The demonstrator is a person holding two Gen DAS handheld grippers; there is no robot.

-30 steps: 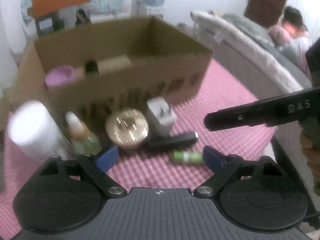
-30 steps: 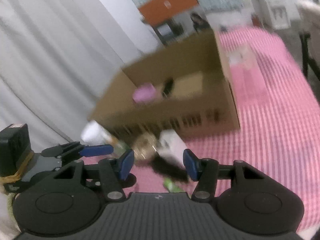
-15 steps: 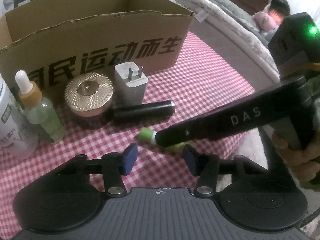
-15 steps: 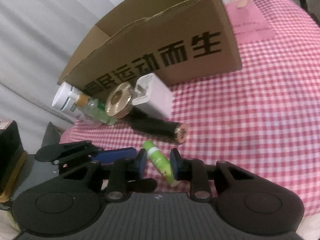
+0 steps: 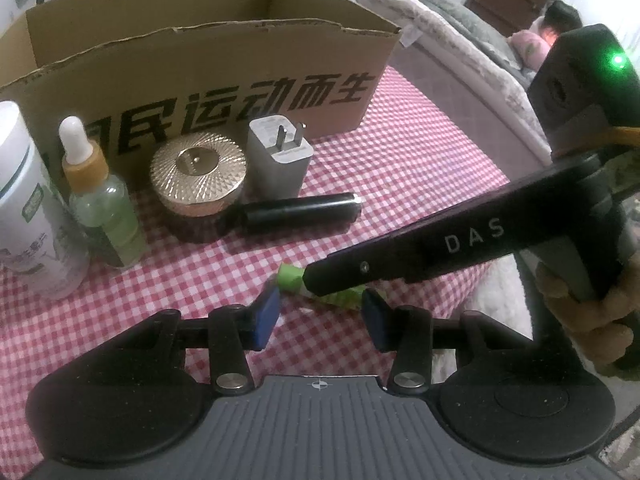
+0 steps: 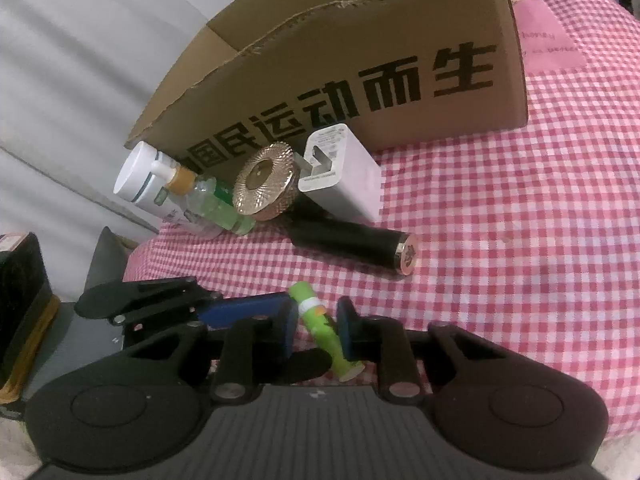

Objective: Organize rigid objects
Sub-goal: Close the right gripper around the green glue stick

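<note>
Both tools look alike: dark grey ribbed housing at the base w/ a small crosshair mark at its front edge, two round black discs either side, black link arms pinned w/ silver screws. The left gripper [image 5: 320, 308] has blue pads [image 5: 267, 312] on black fingers. Same build on the right gripper [image 6: 318, 326], blue pads [image 6: 345, 332] too. Seen from the left wrist cam, one right finger is a long black bar marked "DAS" in pale letters w/ one small screw near its tip, below a black boxy unit w/ a green light. The hand [image 5: 592, 312] on its grey grip wears a fuzzy brown glove.
</note>
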